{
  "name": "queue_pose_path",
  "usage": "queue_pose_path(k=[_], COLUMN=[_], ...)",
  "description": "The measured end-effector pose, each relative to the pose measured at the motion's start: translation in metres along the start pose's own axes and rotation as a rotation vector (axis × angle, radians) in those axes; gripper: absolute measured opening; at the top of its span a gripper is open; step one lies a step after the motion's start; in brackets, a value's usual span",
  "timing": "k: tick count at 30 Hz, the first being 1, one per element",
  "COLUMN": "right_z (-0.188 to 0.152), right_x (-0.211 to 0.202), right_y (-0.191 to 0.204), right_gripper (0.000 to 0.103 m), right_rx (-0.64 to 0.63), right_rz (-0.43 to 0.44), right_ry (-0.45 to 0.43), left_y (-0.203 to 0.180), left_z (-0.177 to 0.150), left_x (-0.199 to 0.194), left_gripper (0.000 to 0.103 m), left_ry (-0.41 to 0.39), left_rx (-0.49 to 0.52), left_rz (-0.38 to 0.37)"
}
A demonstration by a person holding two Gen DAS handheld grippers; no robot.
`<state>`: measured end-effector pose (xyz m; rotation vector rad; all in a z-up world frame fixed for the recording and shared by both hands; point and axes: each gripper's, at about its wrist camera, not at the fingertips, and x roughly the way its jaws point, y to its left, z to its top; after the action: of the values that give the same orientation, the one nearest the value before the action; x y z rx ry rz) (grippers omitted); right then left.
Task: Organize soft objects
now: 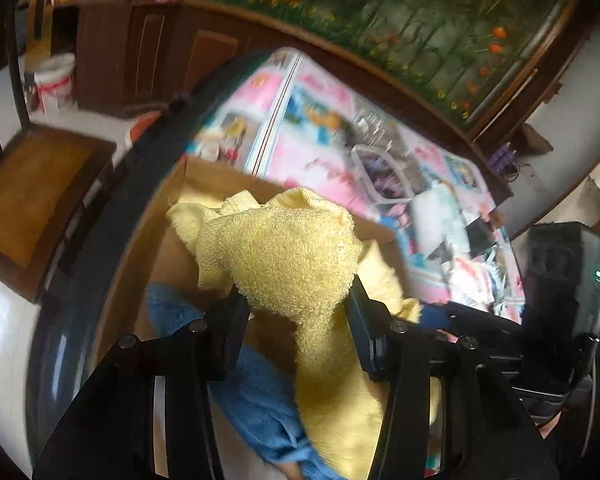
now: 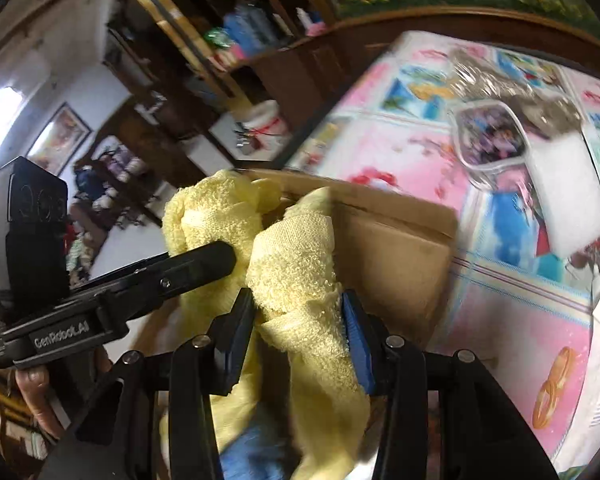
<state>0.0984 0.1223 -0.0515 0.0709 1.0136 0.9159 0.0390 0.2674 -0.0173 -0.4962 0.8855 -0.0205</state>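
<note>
Above an open cardboard box [image 1: 180,216], two black claws grip a single yellow towel [image 1: 292,248] from either side. Seen from the left wrist camera, the left claw [image 1: 296,308] is clamped on a bunched fold of the towel, its dark fingers [image 1: 236,320] pressing into the terry cloth while the rest of the fabric hangs down between them into the box. Seen from the right wrist camera, the right claw [image 2: 298,312] is likewise clamped on another fold of the same towel [image 2: 296,264], its blue-lined pads [image 2: 356,344] squeezing the cloth, and the left claw [image 2: 220,258] reaches in from the left, its finger pushed against the towel just beside that grip. A blue cloth [image 1: 256,400] lies in the bottom of the box, partly under the hanging yellow fabric; it shows as a blurred blue patch [image 2: 244,452] below the right claw. The box [image 2: 400,248] rests on a surface covered with a pink cartoon-print sheet [image 1: 324,128], where a clear plastic container [image 1: 384,176] and some crumpled clear wrapping lie beyond the box's far wall. Behind, a dark wooden cabinet [image 1: 148,52] carries cluttered shelves, a white bucket [image 1: 56,80] stands on the pale floor, and a wooden chair [image 1: 36,196] sits to the left.
</note>
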Motion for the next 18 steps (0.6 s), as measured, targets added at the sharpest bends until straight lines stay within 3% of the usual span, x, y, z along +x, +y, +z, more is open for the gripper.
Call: queue_pose_path(k=[3, 6, 9, 10, 12, 14, 18], right_z=[-0.002, -0.001, -0.003, -0.005, -0.003, -0.004, -0.020], right_x=[0.006, 0.008, 0.002, -0.005, -0.021, -0.042, -0.085], right_y=[-0.008, -0.009, -0.005, -0.002, 0.002, 0.002, -0.009], right_gripper=[0.045, 0.049, 0.052, 0.055, 0.075, 0.080, 0.081], right_rx=[0.004, 0.008, -0.013, -0.017, -0.043, -0.044, -0.052], right_rz=[-0.038, -0.034, -0.056, -0.063, -0.079, -0.077, -0.024], right_ry=[0.001, -0.004, -0.013, -0.020, -0.073, -0.118, -0.147], left_y=[0.006, 0.014, 0.028, 0.030, 0.031, 0.021, -0.024], left_z=[-0.004, -0.007, -0.011, -0.013, -0.016, -0.023, -0.042], left_x=[0.011, 0.017, 0.003, -0.004, -0.023, -0.043, -0.063], left_gripper=[0.047, 0.055, 0.062, 0.073, 0.082, 0.087, 0.087], left_ry=[0.015, 0.059, 0.067, 0.058, 0.008, -0.049, -0.115], left_rx=[-0.013, -0.045, -0.164, -0.191, -0.240, -0.232, -0.160], left_rz=[0.003, -0.010, -0.134, -0.183, -0.267, -0.263, -0.188])
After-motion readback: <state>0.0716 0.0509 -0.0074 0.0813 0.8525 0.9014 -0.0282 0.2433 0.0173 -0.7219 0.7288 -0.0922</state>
